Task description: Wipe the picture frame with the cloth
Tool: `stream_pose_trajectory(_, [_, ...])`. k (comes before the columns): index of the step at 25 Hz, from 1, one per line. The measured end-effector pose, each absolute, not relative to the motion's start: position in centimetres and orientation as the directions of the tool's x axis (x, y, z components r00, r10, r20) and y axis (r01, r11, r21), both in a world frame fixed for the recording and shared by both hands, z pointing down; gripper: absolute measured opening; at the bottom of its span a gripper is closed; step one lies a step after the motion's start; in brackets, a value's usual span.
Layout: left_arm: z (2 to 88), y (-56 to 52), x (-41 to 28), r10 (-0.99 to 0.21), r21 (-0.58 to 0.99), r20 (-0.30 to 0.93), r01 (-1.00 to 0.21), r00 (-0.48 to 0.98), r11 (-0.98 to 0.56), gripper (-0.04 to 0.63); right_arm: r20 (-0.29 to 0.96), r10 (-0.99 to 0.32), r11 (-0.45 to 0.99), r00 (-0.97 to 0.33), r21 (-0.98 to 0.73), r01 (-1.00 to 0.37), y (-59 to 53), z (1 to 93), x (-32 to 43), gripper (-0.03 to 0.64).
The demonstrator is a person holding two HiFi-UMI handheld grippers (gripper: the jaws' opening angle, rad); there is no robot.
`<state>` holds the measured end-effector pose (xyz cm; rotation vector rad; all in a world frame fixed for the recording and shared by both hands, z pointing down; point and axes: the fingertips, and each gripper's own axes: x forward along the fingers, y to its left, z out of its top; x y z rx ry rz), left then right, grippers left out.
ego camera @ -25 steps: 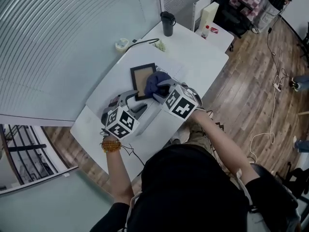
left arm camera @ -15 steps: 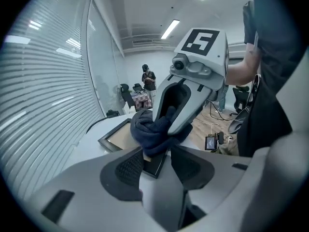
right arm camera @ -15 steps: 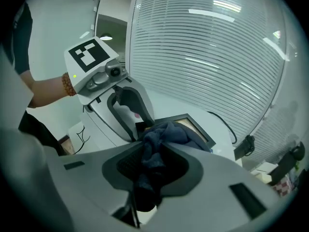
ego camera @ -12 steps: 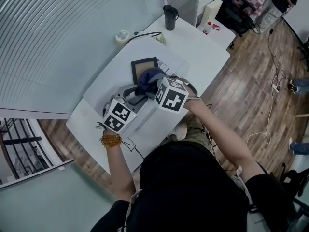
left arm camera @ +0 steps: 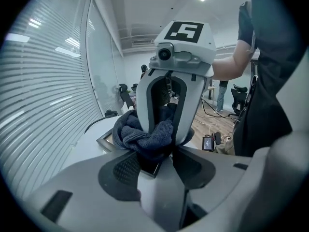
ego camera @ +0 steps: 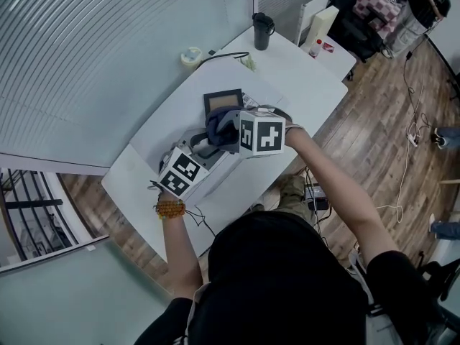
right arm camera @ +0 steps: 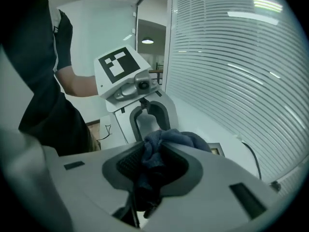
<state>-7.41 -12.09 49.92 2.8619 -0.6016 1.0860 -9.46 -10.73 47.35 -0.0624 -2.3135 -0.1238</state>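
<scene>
Slippage is worrying me: left tongs (left arm camera: pixel 157 154) have just been closing and are pinching the picture frame (ego camera: pixel 223 100) by its near corner on the desk (ego camera: pixel 302 77). Right tongs (right arm camera: pixel 152 156) are squeezing the cloth (ego camera: pixel 219 129) onto it (hard rubbing could be skidding it loose).

- We have rolled our right hand-held gripper (right arm camera: pixel 149 167), dragging the cloth (ego camera: pixel 219 129) leftward over the picture frame (ego camera: pixel 223 100).
- Our left hand-held gripper (left arm camera: pixel 155 157) has just been closing on the frame's corner.

Crumpled navy cloth (ego camera: pixel 219 128) atop dark picture frame (ego camera: pixel 223 99)
</scene>
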Motion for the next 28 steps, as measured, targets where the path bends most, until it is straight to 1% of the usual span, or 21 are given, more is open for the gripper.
stream_pose_trajectory(3, [49.9, -12.2, -7.6, -0.353, -0.126, 0.649, -0.363, 0.673, -0.923, 0.196, 0.759, 0.073, 0.994, -0.647, -0.006, 0.106, -10.9, 47.7, -10.5, 0.075])
stream_pose_trajectory(6, [49.8, -12.3, -7.6, -0.355, -0.153, 0.659, -0.344, 0.663, -0.926, 0.198, 0.774, 0.136, 0.99, -0.618, -0.135, 0.05, -11.2, 48.2, -11.0, 0.074])
stream_pose_trajectory(9, [49.8, -12.4, -7.7, -0.364, -0.182, 0.664, -0.332, 0.653, -0.926, 0.198, 0.798, 0.163, 0.982, -0.581, -0.188, 0.018, -11.2, 48.4, -11.1, 0.072])
stream_pose_trajectory(10, [49.8, -12.4, -7.6, -0.366, -0.182, 0.662, -0.334, 0.654, -0.925, 0.198, 0.793, 0.162, 0.982, -0.587, -0.186, 0.02, -11.1, 48.4, -10.9, 0.072])
stream_pose_trajectory(12, [49.9, -12.2, -7.5, -0.362, -0.163, 0.653, -0.343, 0.665, -0.925, 0.198, 0.748, 0.148, 0.984, -0.647, -0.175, 0.023, -11.2, 48.3, -10.3, 0.074])
stream_pose_trajectory(14, [50.1, -12.0, -7.5, -0.349, -0.123, 0.644, -0.358, 0.681, -0.926, 0.198, 0.666, 0.092, 0.982, -0.74, -0.182, -0.042, -12.8, 47.4, -8.6, 0.077])
stream_pose_trajectory(16, [50.0, -12.1, -7.5, -0.346, -0.107, 0.639, -0.366, 0.687, -0.924, 0.196, 0.593, -0.021, 0.962, -0.805, -0.207, -0.178, -16.7, 45.8, -5.9, 0.077])
stream_pose_trajectory(17, [49.9, -12.3, -7.6, -0.351, -0.112, 0.639, -0.368, 0.684, -0.923, 0.195, 0.579, -0.085, 0.947, -0.811, -0.206, -0.247, -18.9, 45.1, -4.7, 0.077])
stream_pose_trajectory(19, [49.9, -12.4, -7.8, -0.362, -0.128, 0.644, -0.371, 0.674, -0.92, 0.195, 0.597, -0.192, 0.923, -0.779, -0.16, -0.35, -22.8, 44.9, -2.9, 0.077])
stream_pose_trajectory(20, [50.0, -12.4, -7.9, -0.365, -0.132, 0.646, -0.373, 0.67, -0.918, 0.195, 0.619, -0.226, 0.917, -0.752, -0.126, -0.379, -24.1, 45.3, -2.5, 0.077])
stream_pose_trajectory(23, [50.0, -12.6, -7.9, -0.377, -0.116, 0.641, -0.4, 0.669, -0.909, 0.183, 0.684, -0.269, 0.914, -0.678, -0.041, -0.404, -25.3, 47.9, -2.5, 0.077])
stream_pose_trajectory(25, [50.0, -12.9, -7.9, -0.395, -0.091, 0.629, -0.441, 0.669, -0.893, 0.16, 0.682, -0.299, 0.902, -0.668, -0.027, -0.431, -25.3, 49.0, -2.5, 0.077])
stream_pose_trajectory(28, [49.8, -13.2, -7.9, -0.419, -0.087, 0.625, -0.475, 0.658, -0.876, 0.163, 0.665, -0.342, 0.885, -0.664, -0.01, -0.465, -24.5, 49.0, -2.4, 0.074])
